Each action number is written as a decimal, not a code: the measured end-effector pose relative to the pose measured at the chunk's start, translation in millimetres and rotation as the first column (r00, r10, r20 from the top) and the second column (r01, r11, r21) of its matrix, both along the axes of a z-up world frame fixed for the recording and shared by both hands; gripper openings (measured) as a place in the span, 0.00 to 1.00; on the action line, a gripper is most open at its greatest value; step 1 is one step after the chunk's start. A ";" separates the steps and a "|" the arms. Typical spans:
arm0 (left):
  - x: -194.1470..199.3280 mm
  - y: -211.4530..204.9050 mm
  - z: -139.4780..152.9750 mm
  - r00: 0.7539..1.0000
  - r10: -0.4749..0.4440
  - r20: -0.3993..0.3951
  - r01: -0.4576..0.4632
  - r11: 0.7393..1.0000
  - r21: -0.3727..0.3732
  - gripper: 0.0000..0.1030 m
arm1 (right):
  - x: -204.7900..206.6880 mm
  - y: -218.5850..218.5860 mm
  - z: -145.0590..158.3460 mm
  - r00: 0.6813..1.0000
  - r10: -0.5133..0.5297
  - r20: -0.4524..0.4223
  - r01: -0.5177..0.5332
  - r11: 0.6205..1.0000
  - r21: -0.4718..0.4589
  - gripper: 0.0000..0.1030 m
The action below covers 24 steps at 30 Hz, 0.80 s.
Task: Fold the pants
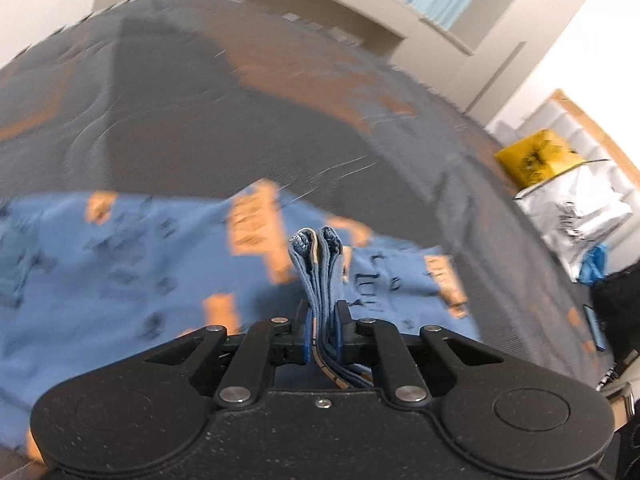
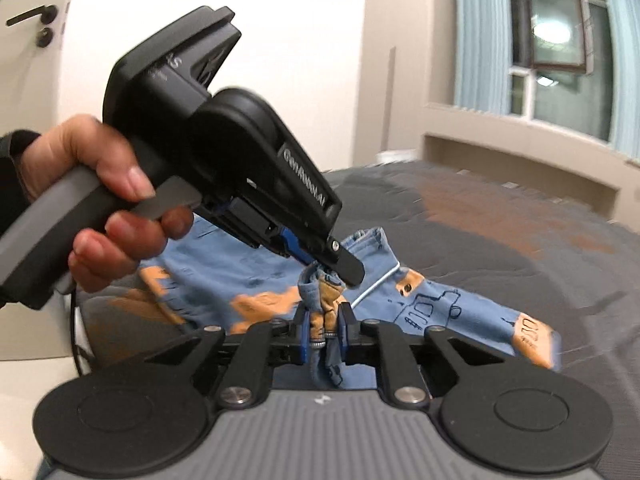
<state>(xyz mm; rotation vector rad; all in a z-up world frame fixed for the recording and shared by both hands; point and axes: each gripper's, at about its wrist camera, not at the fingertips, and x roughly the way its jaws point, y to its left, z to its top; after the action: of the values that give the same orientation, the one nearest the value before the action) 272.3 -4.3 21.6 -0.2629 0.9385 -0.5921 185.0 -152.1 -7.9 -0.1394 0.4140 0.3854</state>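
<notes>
The pants (image 1: 132, 264) are light blue with orange patches and dark drawings. They lie spread on a grey bed (image 1: 180, 120). My left gripper (image 1: 323, 320) is shut on several bunched layers of the pants' edge, which stick up between its fingers. In the right wrist view my right gripper (image 2: 325, 320) is shut on a bunched fold of the pants (image 2: 432, 300). The left gripper (image 2: 348, 270), held in a hand, sits just above and behind it, clamping the same bunch. A white drawstring (image 2: 376, 286) hangs from the fabric.
The bed cover has orange patches (image 1: 280, 60). A yellow bag (image 1: 536, 158) and a silver bag (image 1: 576, 216) sit off the bed's right side. A window with blue curtains (image 2: 560, 28) and a ledge stand behind the bed. A door with a handle (image 2: 32, 16) is at left.
</notes>
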 end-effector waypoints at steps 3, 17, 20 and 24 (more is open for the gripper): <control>7.1 12.0 -19.5 0.999 0.031 -0.033 -0.031 1.000 0.002 0.17 | 8.7 17.1 -12.3 0.998 0.033 -0.052 -0.034 0.999 -0.023 0.16; -56.5 4.5 2.0 0.935 0.162 0.316 -0.202 0.974 0.098 0.96 | -11.6 -104.1 8.7 0.987 -0.158 0.026 0.156 0.985 0.068 0.91; -71.5 -14.3 -0.2 0.918 0.145 0.368 -0.208 0.968 0.138 0.97 | 6.9 -148.8 16.9 0.961 -0.276 0.012 0.275 0.961 0.038 0.92; -73.5 -32.4 -15.6 0.930 0.150 0.335 -0.214 0.963 0.164 0.97 | 49.4 -206.9 9.4 0.969 -0.172 -0.179 0.213 0.945 0.248 0.89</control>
<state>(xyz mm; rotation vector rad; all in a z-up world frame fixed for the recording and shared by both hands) 198.7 -36.7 6.1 -0.0693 0.6428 -0.3506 234.5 -359.0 1.4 0.1934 0.5208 0.2551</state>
